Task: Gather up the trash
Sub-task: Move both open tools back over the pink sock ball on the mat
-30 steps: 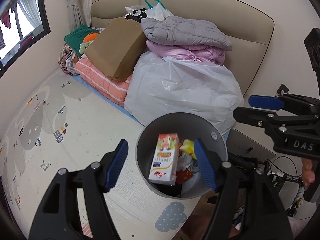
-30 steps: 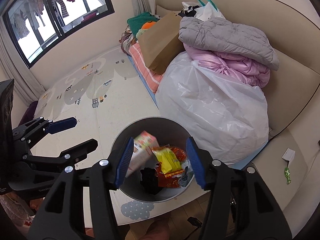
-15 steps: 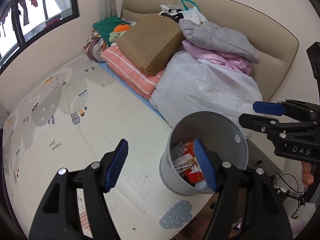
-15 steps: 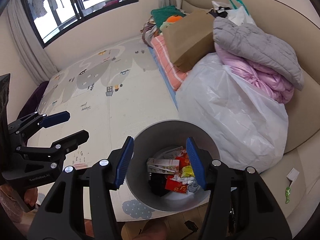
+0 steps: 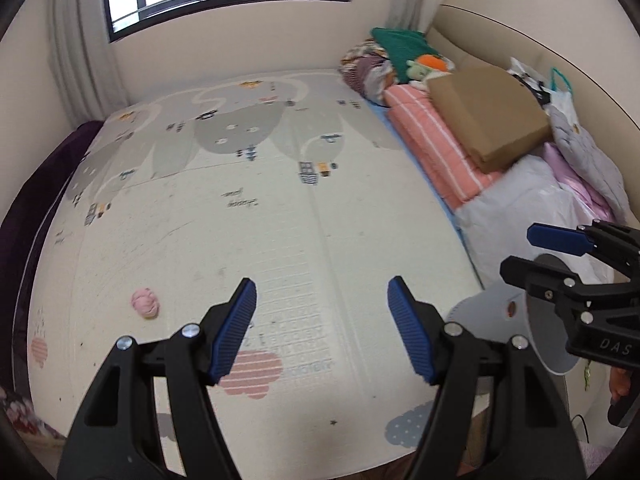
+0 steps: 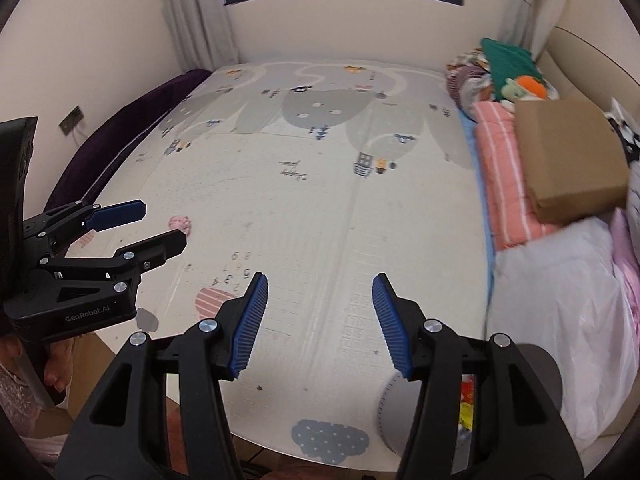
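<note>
Left wrist view looks out over the patterned play mat [image 5: 280,208], and the left gripper [image 5: 322,312] hangs above it with its blue-padded jaws wide apart, nothing between them; off to its left a small pink crumpled wad [image 5: 146,303] lies alone on the mat, well apart from everything else; over on the right the grey trash bin [image 5: 492,312] sits at the mat's edge, partly hidden behind the right gripper [image 5: 532,252], which crosses in front of it with its two fingers apart and empty; beside the bin a big white plastic bag [image 5: 528,204] bulges against a pile of folded pink striped bedding [image 5: 436,148] with a brown cardboard box [image 5: 488,116] lying on top.

Right wrist view now: the right gripper [image 6: 318,320] hovers over the mat [image 6: 320,200], jaws spread and holding nothing; the bin [image 6: 394,412] peeks out low right behind its finger, red and yellow wrappers [image 6: 466,404] showing inside; the left gripper [image 6: 156,226] comes in from the left edge, jaws parted, with the pink wad [image 6: 181,224] on the mat showing between its fingertips in this view, whether it touches them cannot be told.
</note>
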`<state>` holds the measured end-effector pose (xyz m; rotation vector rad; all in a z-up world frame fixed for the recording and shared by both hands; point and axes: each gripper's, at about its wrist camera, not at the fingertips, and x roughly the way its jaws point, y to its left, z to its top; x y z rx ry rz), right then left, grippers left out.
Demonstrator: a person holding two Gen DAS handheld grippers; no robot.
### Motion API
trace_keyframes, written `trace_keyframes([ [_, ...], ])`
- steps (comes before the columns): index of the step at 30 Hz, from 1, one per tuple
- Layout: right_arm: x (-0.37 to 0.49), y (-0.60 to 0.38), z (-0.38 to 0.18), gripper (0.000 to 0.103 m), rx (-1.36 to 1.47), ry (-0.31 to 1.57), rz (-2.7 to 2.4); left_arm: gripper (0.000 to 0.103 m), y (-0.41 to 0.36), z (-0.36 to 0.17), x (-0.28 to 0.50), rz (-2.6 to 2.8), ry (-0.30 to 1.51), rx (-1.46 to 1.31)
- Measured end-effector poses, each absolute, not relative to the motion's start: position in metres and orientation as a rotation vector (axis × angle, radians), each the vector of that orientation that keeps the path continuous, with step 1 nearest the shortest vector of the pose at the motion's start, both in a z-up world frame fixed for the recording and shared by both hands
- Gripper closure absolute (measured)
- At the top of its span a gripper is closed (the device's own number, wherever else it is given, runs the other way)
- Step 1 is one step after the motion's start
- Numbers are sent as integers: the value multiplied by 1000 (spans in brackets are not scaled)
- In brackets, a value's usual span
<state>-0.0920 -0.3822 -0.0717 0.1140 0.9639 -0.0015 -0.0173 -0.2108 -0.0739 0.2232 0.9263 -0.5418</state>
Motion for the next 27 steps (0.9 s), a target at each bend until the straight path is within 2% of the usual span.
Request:
trace_keyframes([
  [8,20,-221,-95,50,35,990,160,34,-62,-93,66,-344,971,166],
  [14,92,-115,-127,51,30,1039,240,35,28,-127,124,-252,1029,159],
  [20,146,-51,-174,51,2,1077,286,35,81,-176,161,-197,1082,115],
  [27,193,-9,-260,51,-53,1113,287,35,120,-262,189,-138,1171,69],
])
